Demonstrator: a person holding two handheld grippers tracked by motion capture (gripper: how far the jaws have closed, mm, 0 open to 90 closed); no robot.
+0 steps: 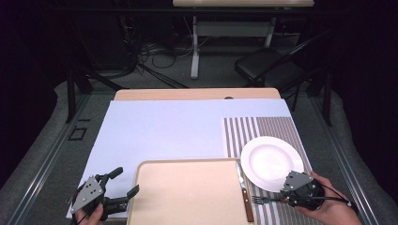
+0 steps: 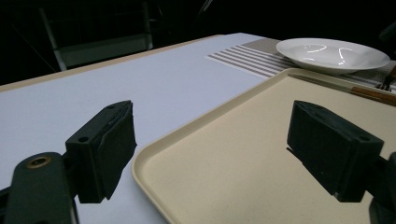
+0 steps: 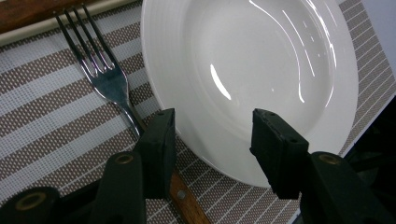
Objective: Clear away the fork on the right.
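A white plate (image 1: 271, 161) (image 3: 261, 70) rests on a brown-and-white striped placemat (image 1: 272, 129) (image 3: 46, 121). A fork (image 1: 260, 199) (image 3: 105, 77) with a wooden handle lies on the mat at the plate's near edge, tines pointing left. My right gripper (image 1: 286, 193) (image 3: 212, 144) is open; one jaw hovers over the fork's handle, the other over the plate's rim. A wooden-handled knife (image 1: 244, 190) (image 2: 369, 92) lies between the plate and a bare beige tray (image 1: 187, 197) (image 2: 261, 140). My left gripper (image 1: 126, 180) (image 2: 210, 149) stands open astride the tray's left edge, holding nothing.
A pale board (image 1: 164, 126) (image 2: 140, 79) covers most of the wooden table. Beyond the far edge are a black chair (image 1: 267, 65), another table's legs (image 1: 195, 47) and cables on the floor (image 1: 159, 51). The plate (image 2: 331, 53) and placemat (image 2: 243, 58) lie past the tray.
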